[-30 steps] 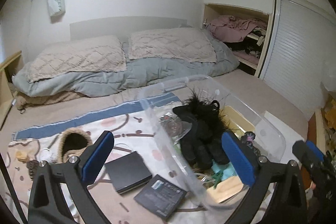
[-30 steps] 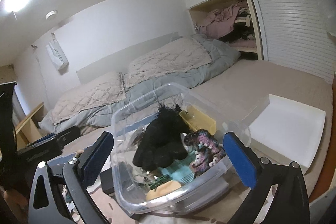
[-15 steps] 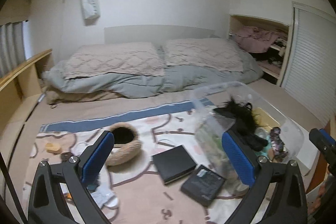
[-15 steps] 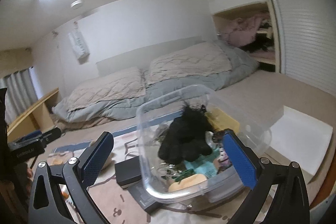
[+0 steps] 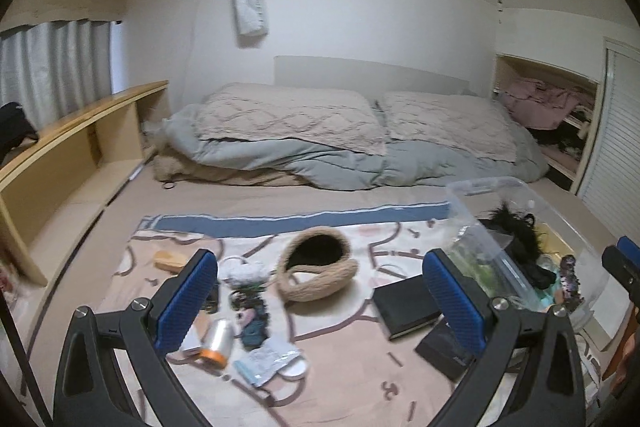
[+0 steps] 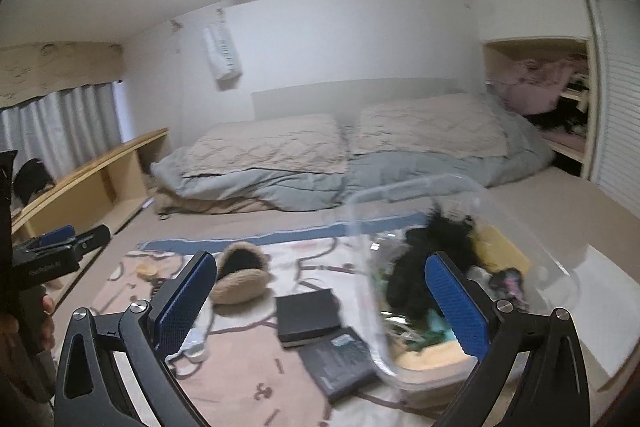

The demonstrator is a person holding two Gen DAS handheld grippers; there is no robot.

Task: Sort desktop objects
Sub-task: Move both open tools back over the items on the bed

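Loose objects lie on a patterned blanket spread over a bed. My left gripper is open and empty, hovering above a tan fuzzy earmuff, a clear spool with an orange end, a white packet and a dark tangle. Two black boxes lie to its right. A clear plastic bin at the right holds a black furry toy and other small items. My right gripper is open and empty, with its right finger in front of the bin.
Pillows and a grey duvet lie at the head of the bed. A wooden shelf unit runs along the left side. A closet with clothes stands at the back right. A hand holds the left gripper's handle.
Both views have swung left. The bin has slid to the right of the left wrist view, and the earmuff, spool and small items have come between its fingers.
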